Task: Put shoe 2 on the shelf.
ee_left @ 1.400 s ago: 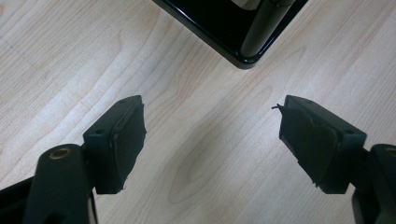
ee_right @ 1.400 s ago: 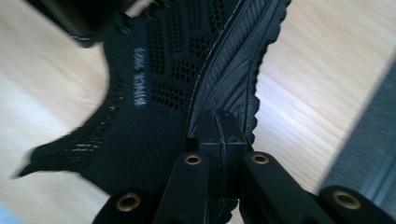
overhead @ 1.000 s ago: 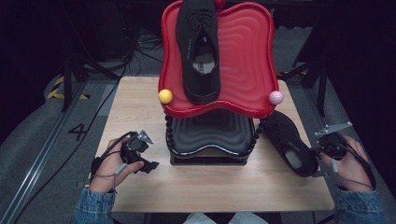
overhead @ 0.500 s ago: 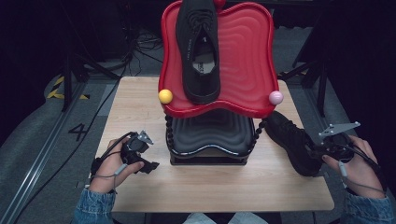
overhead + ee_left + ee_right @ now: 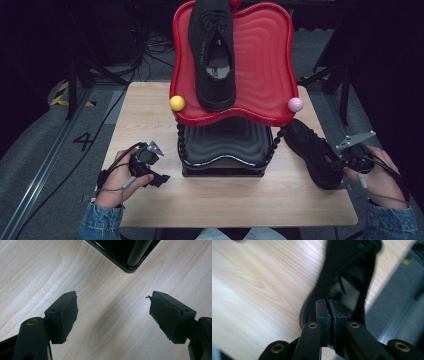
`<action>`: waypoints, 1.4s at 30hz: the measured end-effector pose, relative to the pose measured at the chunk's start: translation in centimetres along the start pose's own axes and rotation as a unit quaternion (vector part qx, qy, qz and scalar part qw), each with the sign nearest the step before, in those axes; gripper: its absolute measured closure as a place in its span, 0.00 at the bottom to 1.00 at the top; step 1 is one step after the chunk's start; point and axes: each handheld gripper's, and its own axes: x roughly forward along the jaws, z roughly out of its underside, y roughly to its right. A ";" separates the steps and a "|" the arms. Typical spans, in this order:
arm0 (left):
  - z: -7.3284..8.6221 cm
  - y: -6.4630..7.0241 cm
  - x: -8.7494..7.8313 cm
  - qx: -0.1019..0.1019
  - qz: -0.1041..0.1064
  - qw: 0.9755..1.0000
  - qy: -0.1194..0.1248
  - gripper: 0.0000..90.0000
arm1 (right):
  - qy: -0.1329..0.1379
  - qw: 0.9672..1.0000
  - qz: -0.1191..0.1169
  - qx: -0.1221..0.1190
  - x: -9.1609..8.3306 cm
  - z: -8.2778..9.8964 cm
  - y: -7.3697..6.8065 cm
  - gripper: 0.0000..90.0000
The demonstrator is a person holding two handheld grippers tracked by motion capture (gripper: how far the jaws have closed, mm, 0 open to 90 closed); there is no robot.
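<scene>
Since a moment ago the right gripper [image 5: 336, 161] has just been closing, and its jaws now pinch the heel collar of the black shoe [image 5: 312, 150] lying ahead of it at the table's [image 5: 150, 115] right edge; the blur makes the bite hard to judge. Lift it straight, well off the red tray [image 5: 272, 60] and pink ball [image 5: 295, 104]. Left gripper [image 5: 113, 315] rests agape over bare wood.

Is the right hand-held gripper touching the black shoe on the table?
Touching. In the right gripper view, the right hand-held gripper has its jaws closed together on the heel edge of the black shoe.
</scene>
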 end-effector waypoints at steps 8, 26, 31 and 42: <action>0.4 0.0 -0.1 -0.002 0.003 1.000 -0.005 0.26 | 0.015 0.998 -0.047 -0.035 0.4 -2.4 -3.0 0.97; 0.4 0.2 0.6 -0.001 0.004 1.000 -0.014 0.26 | -0.024 0.993 -0.113 -0.037 0.8 -2.9 -4.8 0.70; 0.3 0.2 0.7 -0.004 0.011 1.000 -0.019 0.26 | -0.056 0.989 -0.131 -0.045 2.2 -2.8 -4.8 0.68; 0.3 0.1 1.5 -0.012 -0.006 0.999 -0.038 0.26 | -0.103 0.980 -0.161 -0.053 5.0 -2.9 -5.2 0.76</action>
